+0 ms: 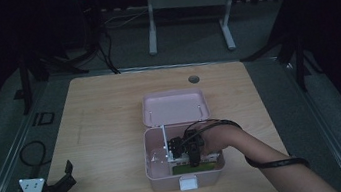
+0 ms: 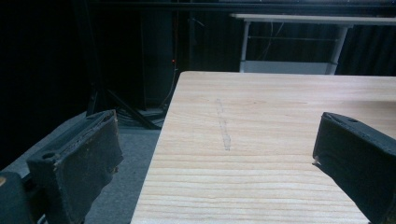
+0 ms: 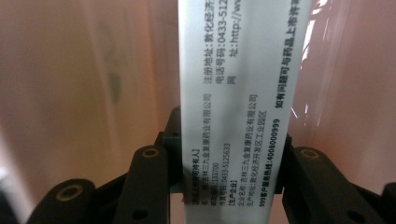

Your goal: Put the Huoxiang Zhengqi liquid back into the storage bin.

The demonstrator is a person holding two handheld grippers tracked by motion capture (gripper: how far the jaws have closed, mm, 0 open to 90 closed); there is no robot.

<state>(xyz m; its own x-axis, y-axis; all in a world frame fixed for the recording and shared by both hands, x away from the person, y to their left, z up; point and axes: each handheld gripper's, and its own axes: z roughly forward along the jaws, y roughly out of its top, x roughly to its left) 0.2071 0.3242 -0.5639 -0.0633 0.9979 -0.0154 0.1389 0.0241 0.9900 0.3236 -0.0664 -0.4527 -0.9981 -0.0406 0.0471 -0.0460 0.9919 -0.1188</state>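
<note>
An open pink box [image 1: 151, 173] sits on the wooden table [image 1: 100, 116], its lid [image 1: 174, 106] laid back flat. My right gripper [image 1: 192, 159] reaches down inside the box. In the right gripper view the right gripper [image 3: 225, 156] is shut on a white carton [image 3: 236, 84] printed with black Chinese text; it stands upright between the jaws, against the pink wall [image 3: 70, 93]. A green item [image 1: 189, 168] lies on the box's floor. My left gripper [image 1: 64, 175] rests at the table's front left corner. The left gripper [image 2: 215, 149] is open, with only bare wood between its jaws.
A white latch [image 1: 188, 182] sticks out at the box's front. A round cable grommet [image 1: 193, 79] is set in the table's far side. A white desk frame [image 1: 185, 3] and dark stands [image 1: 28, 70] are on the floor beyond.
</note>
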